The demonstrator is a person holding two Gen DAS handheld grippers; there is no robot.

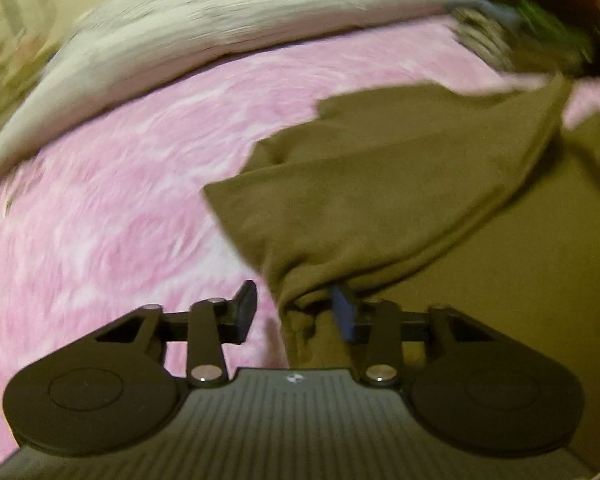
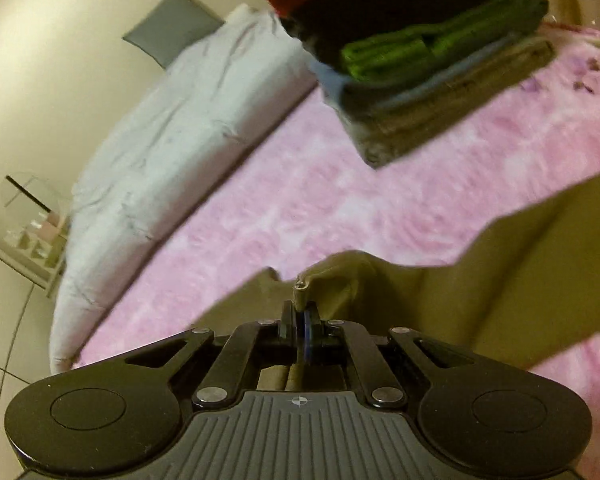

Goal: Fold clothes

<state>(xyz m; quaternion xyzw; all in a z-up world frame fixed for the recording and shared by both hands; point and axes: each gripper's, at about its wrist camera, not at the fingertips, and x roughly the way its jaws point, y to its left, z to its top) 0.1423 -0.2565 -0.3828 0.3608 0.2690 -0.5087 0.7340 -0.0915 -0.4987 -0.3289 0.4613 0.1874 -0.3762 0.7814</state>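
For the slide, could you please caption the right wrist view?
Right hand-held gripper pinches an olive garment on a pink blanket, folded clothes stacked beyond.

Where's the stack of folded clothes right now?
In the right wrist view, the folded stack sits at the top right on the pink blanket, beyond the olive garment and right of the white pillow.

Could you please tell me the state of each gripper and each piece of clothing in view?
Left gripper: open, garment edge between its fingers.
Right gripper: shut on garment edge.
Garment: unfolded, rumpled on the blanket.
Stack: folded clothes, piled on the blanket.
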